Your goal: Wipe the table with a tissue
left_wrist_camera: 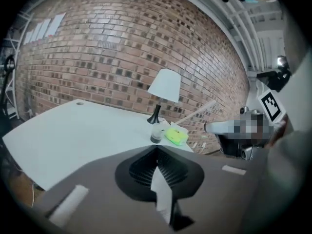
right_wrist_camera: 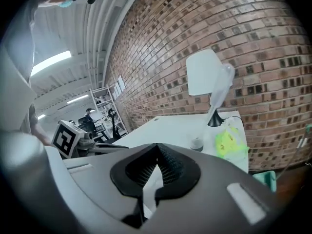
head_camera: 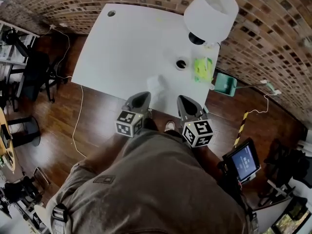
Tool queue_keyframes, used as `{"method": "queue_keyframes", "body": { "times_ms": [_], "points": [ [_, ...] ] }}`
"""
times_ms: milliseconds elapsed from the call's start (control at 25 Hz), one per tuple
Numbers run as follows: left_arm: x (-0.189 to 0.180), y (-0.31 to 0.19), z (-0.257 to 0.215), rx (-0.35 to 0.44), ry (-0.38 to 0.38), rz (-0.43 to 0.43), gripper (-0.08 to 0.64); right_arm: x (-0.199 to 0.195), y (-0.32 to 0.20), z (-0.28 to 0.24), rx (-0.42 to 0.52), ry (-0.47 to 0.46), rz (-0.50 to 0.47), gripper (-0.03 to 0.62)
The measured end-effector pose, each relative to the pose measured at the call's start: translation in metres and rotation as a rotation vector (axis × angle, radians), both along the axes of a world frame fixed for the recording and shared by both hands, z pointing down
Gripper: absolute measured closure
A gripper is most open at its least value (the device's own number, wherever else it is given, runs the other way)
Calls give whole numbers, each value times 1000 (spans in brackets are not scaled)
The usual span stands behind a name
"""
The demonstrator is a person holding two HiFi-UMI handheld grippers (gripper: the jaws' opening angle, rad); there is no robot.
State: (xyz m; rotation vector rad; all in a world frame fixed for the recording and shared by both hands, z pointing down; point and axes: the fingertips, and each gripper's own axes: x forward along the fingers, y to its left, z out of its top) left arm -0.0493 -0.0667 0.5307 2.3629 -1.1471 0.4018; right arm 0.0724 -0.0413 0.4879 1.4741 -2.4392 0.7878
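Observation:
The white table (head_camera: 126, 48) carries a yellow-green tissue pack (head_camera: 202, 68) (left_wrist_camera: 176, 134) (right_wrist_camera: 228, 141) near its right edge. A faint pale patch (head_camera: 158, 84), perhaps a tissue, shows on the table just beyond the grippers. My left gripper (head_camera: 141, 95) (left_wrist_camera: 157, 147) hovers at the table's near edge, its jaws meeting at the tips. My right gripper (head_camera: 184, 99) (right_wrist_camera: 157, 145) is beside it, also shut. A pale strip shows in the slot behind each pair of closed tips; I cannot tell if it is tissue.
A white lamp (head_camera: 210, 11) stands at the back right corner, with a small cup (head_camera: 181, 63) in front of it. A green bin (head_camera: 225, 83) sits on the floor by the table's right side. A tablet (head_camera: 243, 161), a chair (head_camera: 34, 74) and cables lie around.

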Motion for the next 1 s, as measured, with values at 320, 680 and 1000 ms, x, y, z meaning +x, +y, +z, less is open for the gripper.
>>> {"method": "queue_keyframes", "body": {
  "times_ms": [320, 680, 1000],
  "points": [
    [24, 57, -15, 17, 25, -66, 558, 27, 54, 0, 5, -23, -17, 581],
    [18, 64, -42, 61, 57, -63, 558, 13, 65, -14, 36, 12, -31, 583],
    [5, 69, -50, 85, 75, -57, 558, 3, 77, -21, 54, 43, -13, 583]
  ]
}}
